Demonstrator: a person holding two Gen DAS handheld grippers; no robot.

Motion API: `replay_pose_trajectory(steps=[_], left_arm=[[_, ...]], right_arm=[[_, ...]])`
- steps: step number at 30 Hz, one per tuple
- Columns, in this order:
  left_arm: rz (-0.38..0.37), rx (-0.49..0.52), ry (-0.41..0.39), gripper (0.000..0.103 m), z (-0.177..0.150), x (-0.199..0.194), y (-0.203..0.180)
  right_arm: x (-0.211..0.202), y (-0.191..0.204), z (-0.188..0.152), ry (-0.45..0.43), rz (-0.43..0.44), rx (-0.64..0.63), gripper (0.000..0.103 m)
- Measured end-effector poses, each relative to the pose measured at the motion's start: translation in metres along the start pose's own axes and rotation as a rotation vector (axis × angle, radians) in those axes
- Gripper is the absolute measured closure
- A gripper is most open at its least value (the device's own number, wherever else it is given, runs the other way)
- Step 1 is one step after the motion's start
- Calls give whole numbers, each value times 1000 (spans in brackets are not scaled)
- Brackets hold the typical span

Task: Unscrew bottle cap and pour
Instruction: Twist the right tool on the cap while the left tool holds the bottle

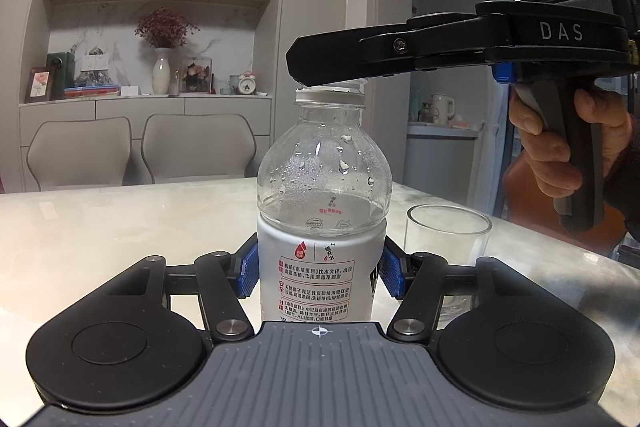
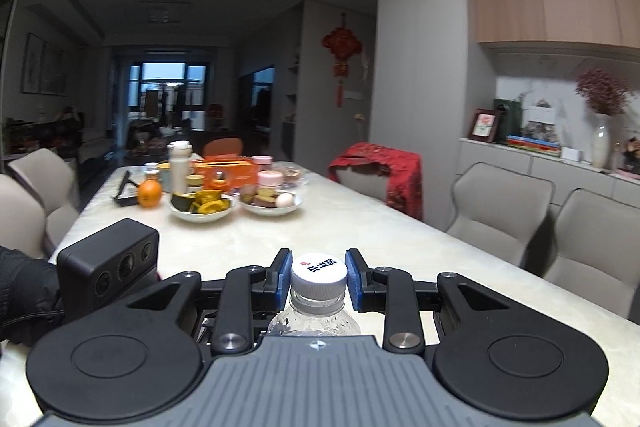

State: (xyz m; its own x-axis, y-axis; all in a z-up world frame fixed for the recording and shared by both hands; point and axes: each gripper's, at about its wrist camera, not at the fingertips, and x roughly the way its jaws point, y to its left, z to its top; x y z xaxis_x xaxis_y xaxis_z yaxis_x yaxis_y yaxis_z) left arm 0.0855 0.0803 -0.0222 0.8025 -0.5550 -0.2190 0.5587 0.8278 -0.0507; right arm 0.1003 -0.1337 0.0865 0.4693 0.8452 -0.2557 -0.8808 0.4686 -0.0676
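Note:
A clear plastic bottle [image 1: 324, 179] with a white label stands upright on the pale table [image 1: 120, 227]. My left gripper [image 1: 318, 269] is shut on the bottle's labelled body, blue pads pressed against both sides. My right gripper [image 2: 319, 277] is shut on the white cap [image 2: 319, 273] at the bottle's top, blue pads touching its two sides. In the left wrist view the right gripper [image 1: 320, 65] reaches in from the right and covers the cap. An empty clear glass [image 1: 448, 239] stands on the table just right of the bottle.
At the table's far end stand plates of food [image 2: 202, 209], an orange [image 2: 149, 193], an orange box [image 2: 230, 171] and cups. Grey chairs [image 2: 500, 207] line the table's right side, one draped in red cloth [image 2: 384, 171]. A sideboard with a vase [image 1: 161, 71] is behind.

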Motion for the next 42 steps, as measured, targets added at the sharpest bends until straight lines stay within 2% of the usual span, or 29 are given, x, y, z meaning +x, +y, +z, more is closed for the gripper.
replay_pose_trajectory(steps=[7,14,23,25,26,27,29,30,34,38,40,42], left_arm=[[-8,1,0,44,0,-1,0],[-12,1,1,44,1,-1,0],[-9,-3,2,44,2,1,0],[-9,-3,2,44,2,1,0],[-8,-3,2,44,2,1,0],[-9,-7,3,44,2,1,0],[-8,-7,3,44,2,1,0],[-7,-6,3,44,2,1,0],[-6,-6,4,44,3,2,-1],[-4,-6,4,44,4,4,0],[-3,-6,4,44,4,5,1],[-3,-6,4,44,4,5,1]], right_arm=[[-2,-14,4,35,109,-79,71],[-4,-18,2,62,176,-158,71],[-7,-7,-5,26,107,-169,69],[-10,-1,-6,1,91,-164,60],[-11,2,-7,-10,84,-163,59],[-12,7,-6,-23,60,-173,58],[-13,17,-7,-53,-21,-188,50],[-17,26,-9,-93,-92,-173,48],[-23,47,-18,-173,-325,-14,48],[-22,67,-25,-209,-398,34,48],[-13,75,-28,-190,-503,47,48],[-8,76,-30,-185,-532,71,48]])
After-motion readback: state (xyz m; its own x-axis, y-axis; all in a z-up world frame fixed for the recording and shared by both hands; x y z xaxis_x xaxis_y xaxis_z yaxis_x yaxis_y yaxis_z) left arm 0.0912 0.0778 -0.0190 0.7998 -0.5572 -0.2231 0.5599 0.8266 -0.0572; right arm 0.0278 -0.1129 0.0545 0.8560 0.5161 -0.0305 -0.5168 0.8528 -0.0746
